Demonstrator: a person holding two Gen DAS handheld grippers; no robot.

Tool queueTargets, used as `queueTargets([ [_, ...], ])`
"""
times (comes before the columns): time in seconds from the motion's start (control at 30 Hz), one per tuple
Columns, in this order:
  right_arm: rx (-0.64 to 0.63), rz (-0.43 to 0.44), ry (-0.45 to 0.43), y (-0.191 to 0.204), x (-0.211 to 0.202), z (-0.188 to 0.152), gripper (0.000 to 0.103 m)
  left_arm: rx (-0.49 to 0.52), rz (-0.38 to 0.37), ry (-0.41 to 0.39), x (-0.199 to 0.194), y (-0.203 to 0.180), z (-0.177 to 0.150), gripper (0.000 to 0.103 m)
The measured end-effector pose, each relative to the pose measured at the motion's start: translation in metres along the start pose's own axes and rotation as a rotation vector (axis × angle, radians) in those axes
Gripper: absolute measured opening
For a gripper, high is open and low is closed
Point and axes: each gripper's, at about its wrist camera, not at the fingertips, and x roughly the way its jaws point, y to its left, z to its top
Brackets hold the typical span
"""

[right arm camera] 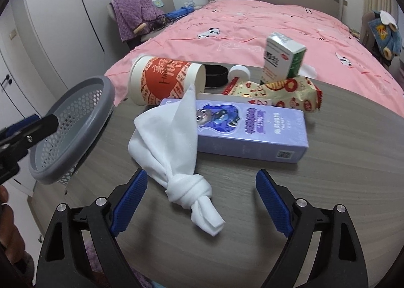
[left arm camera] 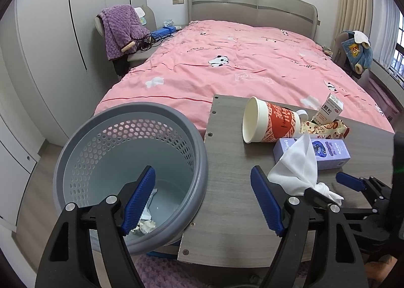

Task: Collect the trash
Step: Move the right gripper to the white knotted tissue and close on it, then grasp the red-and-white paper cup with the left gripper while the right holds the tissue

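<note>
Grey basket (left arm camera: 131, 161) beside the wooden table (left arm camera: 227, 199), with crumpled paper (left arm camera: 145, 225) at the bottom. Left gripper (left arm camera: 203, 199) spread wide over the basket rim, holding nothing. Right gripper (right arm camera: 202, 204) spread wide around the knotted white cloth (right arm camera: 176, 151) on the table, not pinching it. Paper cup (right arm camera: 161, 81) tipped on its side, empty. Purple box (right arm camera: 252, 131) lying flat beside the cloth.
</note>
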Motion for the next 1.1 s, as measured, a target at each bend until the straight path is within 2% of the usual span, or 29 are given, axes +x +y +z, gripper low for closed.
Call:
queueTargets([
  [0.17, -0.04, -0.033, 0.016, 0.007, 0.009, -0.001, 0.07, -0.01, 0.003, 0.001, 0.001, 0.001, -0.001, 0.075],
  [0.27, -0.047, -0.036, 0.02, 0.007, 0.011, -0.003, 0.058, -0.013, 0.006, 0.0, 0.0, 0.002, -0.002, 0.075],
  [0.3, -0.049, -0.034, 0.017, 0.008, 0.01, -0.003, 0.052, -0.013, 0.005, 0.0, 0.0, 0.001, -0.002, 0.075],
  [0.33, -0.05, -0.029, 0.017, 0.008, 0.009, -0.004, 0.043, -0.012, 0.003, 0.001, 0.0, 0.001, -0.003, 0.075],
  [0.4, -0.049, -0.023, 0.021, 0.009, 0.008, -0.004, 0.037, -0.009, 0.001, 0.004, 0.001, 0.0, -0.003, 0.075],
  [0.7, 0.007, 0.003, -0.016, -0.004, -0.019, -0.01, 0.036, 0.001, -0.011, 0.016, 0.007, -0.006, -0.001, 0.076],
  [1.1, 0.136, -0.069, -0.061, -0.065, -0.057, -0.026, 0.036, 0.047, -0.062, -0.01, 0.019, -0.04, 0.028, 0.083],
])
